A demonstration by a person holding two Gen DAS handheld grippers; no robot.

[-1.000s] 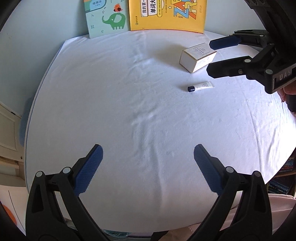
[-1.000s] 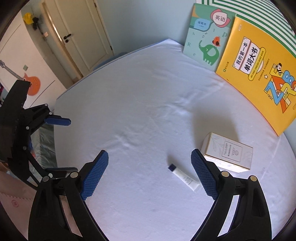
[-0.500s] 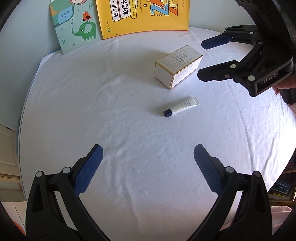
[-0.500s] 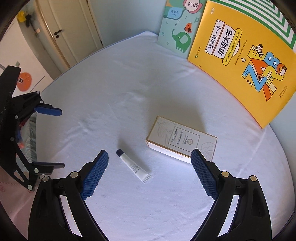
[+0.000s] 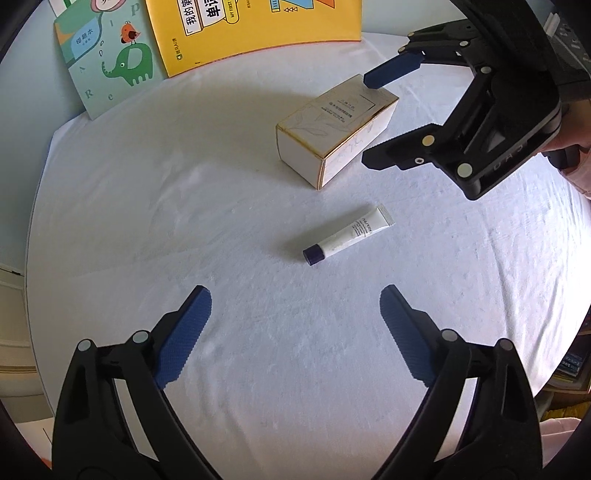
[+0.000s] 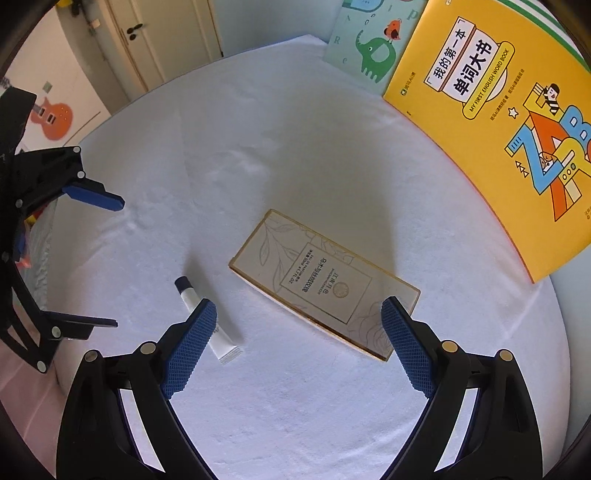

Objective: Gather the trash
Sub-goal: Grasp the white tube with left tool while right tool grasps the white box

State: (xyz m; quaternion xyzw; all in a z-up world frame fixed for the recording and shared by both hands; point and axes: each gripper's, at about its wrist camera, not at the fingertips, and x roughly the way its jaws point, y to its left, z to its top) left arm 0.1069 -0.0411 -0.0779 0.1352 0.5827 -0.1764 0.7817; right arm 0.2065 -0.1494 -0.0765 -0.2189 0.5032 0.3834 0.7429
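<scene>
A small white tube with a dark blue cap (image 5: 347, 236) lies on the white tablecloth (image 5: 147, 221). Just beyond it sits a cream carton with gold edges (image 5: 332, 129). My left gripper (image 5: 295, 295) hovers just short of the tube, its jaws closing with nothing between them. In the right wrist view my right gripper (image 6: 299, 306) is open over the near half of the carton (image 6: 317, 280), its pads clear of it. Its left finger covers part of the tube (image 6: 190, 295). Each view shows the other gripper: the right one (image 5: 369, 120) and the left one (image 6: 116, 264).
A yellow word book (image 5: 251, 26) and a green elephant book (image 5: 110, 62) lean on the wall at the table's far edge. A door (image 6: 166, 37) and a guitar picture (image 6: 51, 118) lie past the left side. A hand (image 5: 576, 147) holds the right gripper.
Both grippers have come down and forward toward the carton and tube, which now look larger and nearer. The left jaws have narrowed a little.
</scene>
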